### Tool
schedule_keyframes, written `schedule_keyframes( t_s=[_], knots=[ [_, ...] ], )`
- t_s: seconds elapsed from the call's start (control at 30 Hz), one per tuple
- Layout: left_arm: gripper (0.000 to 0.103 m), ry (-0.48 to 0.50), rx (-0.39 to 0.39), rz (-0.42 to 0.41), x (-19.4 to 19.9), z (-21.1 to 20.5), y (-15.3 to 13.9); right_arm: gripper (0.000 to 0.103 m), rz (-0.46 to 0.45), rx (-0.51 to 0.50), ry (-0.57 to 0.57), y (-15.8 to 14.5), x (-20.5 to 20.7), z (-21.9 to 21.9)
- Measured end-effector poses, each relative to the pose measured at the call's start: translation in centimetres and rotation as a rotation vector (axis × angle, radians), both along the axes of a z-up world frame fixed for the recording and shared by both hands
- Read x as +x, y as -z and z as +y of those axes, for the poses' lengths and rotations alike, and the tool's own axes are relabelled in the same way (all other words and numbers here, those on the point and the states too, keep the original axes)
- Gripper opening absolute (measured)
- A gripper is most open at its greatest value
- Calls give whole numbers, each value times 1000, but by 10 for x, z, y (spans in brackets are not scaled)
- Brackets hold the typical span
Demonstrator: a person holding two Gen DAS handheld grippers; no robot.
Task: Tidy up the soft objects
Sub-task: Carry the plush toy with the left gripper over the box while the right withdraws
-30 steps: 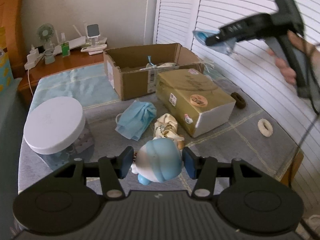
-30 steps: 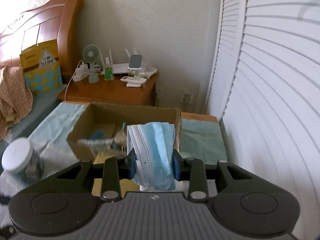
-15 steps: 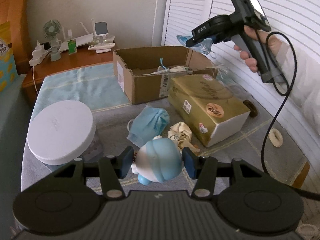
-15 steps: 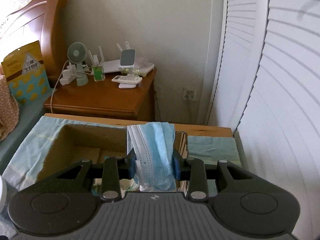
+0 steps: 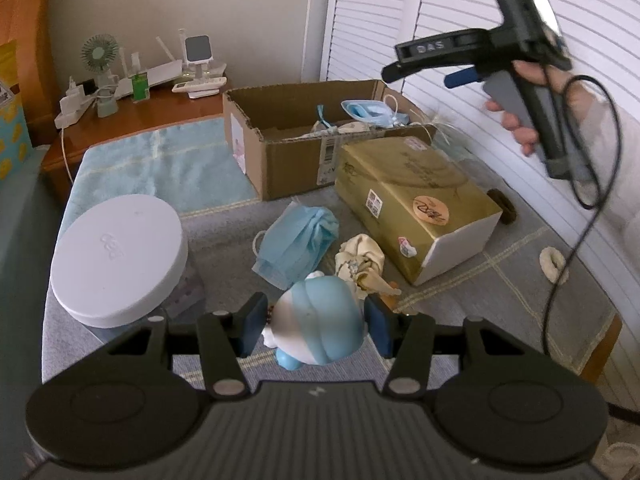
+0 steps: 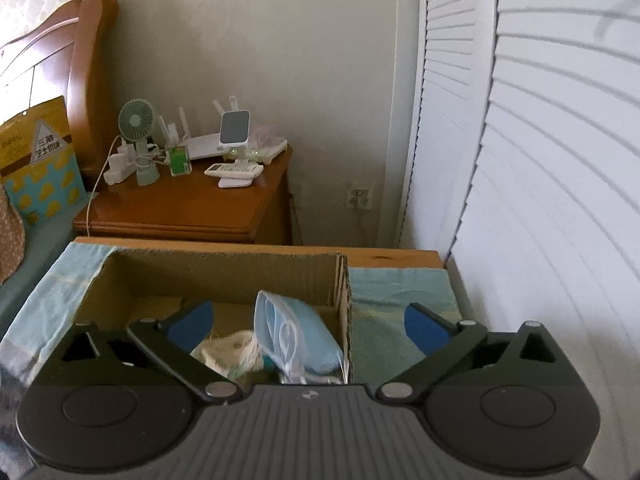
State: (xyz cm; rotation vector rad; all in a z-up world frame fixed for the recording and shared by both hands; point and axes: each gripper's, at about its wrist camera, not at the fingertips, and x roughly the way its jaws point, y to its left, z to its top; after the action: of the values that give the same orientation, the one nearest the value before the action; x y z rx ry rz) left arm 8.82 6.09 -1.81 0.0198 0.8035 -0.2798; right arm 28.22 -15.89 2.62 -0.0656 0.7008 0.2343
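Observation:
My left gripper [image 5: 316,325] is shut on a blue and white plush toy [image 5: 320,316], low over the grey cloth. My right gripper [image 6: 308,322] hangs over the cardboard box [image 6: 224,258], its jaws opening wide with nothing pressed between them. A blue face mask [image 6: 296,332] lies loose in the box below it, on other soft items. The left wrist view shows the same mask [image 5: 366,110] in the box [image 5: 296,160], with the right gripper [image 5: 420,74] above in a person's hand. A second blue mask [image 5: 296,240] and a cream cloth piece [image 5: 360,260] lie on the table.
A gold carton [image 5: 412,200] lies in front of the box. A white-lidded jar [image 5: 116,256] stands at the left. A white scrunchie [image 5: 554,266] and a dark one [image 5: 502,208] sit near the shutters. A nightstand [image 6: 188,216] with a fan stands behind.
The right gripper moved over the box and opened, and the blue mask it held dropped into the box. The left gripper has kept still with the toy.

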Motion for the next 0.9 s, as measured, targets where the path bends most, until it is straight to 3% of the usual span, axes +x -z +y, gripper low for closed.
schedule_keyframes(
  t_s=[0.23, 0.57, 0.9],
  knots=[
    [53, 28, 19, 4, 1, -2, -11, 103, -6, -19, -16, -8, -65, -3],
    [53, 57, 40, -7, 10, -13, -31, 103, 1, 63, -52, 1, -160, -14],
    [53, 65, 72, -79, 49, -29, -65, 103, -25, -8, -101, 12, -204, -10]
  ],
)
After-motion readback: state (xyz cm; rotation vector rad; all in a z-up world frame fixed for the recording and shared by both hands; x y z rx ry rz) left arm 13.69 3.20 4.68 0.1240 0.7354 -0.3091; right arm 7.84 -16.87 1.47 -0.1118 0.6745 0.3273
